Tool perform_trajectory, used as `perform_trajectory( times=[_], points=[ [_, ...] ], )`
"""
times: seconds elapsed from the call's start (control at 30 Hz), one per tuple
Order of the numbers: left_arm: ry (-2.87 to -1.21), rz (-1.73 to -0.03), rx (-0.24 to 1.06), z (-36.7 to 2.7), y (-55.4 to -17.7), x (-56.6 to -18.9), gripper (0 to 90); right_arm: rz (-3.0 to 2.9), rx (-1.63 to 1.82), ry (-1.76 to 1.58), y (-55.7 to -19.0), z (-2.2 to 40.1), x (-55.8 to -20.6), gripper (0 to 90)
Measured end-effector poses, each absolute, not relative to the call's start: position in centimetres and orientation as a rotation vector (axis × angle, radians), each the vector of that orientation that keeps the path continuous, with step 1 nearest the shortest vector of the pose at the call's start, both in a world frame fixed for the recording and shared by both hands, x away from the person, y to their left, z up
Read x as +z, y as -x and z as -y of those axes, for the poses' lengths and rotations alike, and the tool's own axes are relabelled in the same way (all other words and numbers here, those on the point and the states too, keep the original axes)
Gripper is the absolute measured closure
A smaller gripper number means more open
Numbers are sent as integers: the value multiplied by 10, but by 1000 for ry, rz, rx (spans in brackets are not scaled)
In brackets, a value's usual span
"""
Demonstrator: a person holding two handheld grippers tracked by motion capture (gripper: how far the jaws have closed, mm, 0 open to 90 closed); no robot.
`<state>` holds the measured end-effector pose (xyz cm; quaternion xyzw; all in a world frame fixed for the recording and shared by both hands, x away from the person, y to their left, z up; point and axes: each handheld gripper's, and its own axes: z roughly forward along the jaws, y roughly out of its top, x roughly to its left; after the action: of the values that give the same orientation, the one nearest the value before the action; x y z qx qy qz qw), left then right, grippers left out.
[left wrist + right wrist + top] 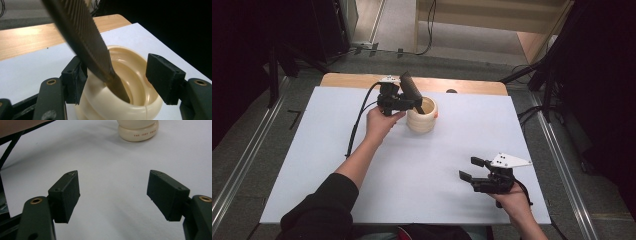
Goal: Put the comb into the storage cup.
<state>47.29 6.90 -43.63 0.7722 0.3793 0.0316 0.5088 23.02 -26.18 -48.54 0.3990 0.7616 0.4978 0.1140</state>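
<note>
While the left gripper (414, 104) hovered at the cream holder (422, 115) near the far edge of the white table (312, 165), its jaws stood apart with the file (410, 89) between them. In the left gripper view the file (82, 37) leaned against the left pad (75, 80) or lay just beside it; contact could not be settled. The other pad was well clear of it, so nothing was clamped. The file's narrow tang sat inside the holder (130, 72), resting on the inner wall, and its toothed blade slanted up and out past the rim. The holder's mouth lay between and just beyond the two pads.

The right gripper (473, 169) was held low over the near right part of the table, well apart from the holder, jaws wide with bare table surface between them. In the right gripper view the holder's base (138, 132) showed far ahead, with small printed lettering on it. A black cable (359, 117) trailed from the left gripper across the table beside the forearm. Nothing stood between either gripper and the holder.

Count: one file, one holder, two grippers, one table.
</note>
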Motion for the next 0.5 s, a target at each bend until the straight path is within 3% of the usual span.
perform_trajectory(
  times=[0.5],
  points=[
    [-1857,-919,5,-83,-463,-438,324,-2237,1454,-1173,-230,261,-485,244]
  ],
)
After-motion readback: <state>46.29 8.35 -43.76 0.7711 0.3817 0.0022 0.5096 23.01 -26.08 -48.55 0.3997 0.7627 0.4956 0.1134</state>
